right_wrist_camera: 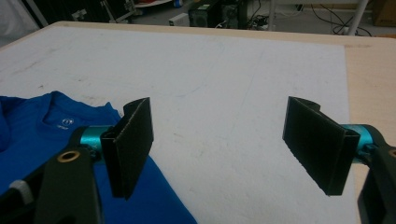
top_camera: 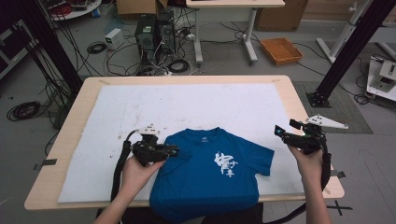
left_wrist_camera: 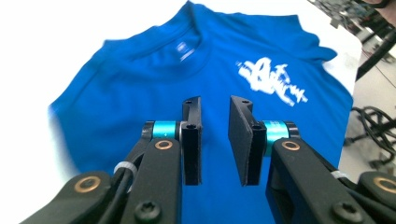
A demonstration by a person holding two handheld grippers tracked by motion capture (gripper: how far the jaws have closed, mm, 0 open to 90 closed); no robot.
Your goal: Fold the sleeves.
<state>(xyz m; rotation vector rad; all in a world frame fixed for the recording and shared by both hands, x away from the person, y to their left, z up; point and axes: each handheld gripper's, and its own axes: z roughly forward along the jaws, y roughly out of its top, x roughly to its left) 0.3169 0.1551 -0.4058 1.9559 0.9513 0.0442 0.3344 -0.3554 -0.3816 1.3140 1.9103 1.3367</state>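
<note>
blue tee (top_camera: 205, 175) lies flat at the table's (top_camera: 299, 100) near edge; left gripper (top_camera: 175, 150) hovers over its sleeve, jaws narrow and empty, right gripper (top_camera: 279, 131) wide open beside it, probably prepping a fold

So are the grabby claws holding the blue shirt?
No. The left gripper hangs open above the blue cotton T-shirt; the right gripper is wide open, empty, beside it.

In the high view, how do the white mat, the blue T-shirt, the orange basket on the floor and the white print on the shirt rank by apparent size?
Largest to smallest:
1. White mat covering the table
2. Blue T-shirt
3. Orange woven basket, though it lies farther away, so it looks smaller than it is
4. White print on the shirt's chest
</note>
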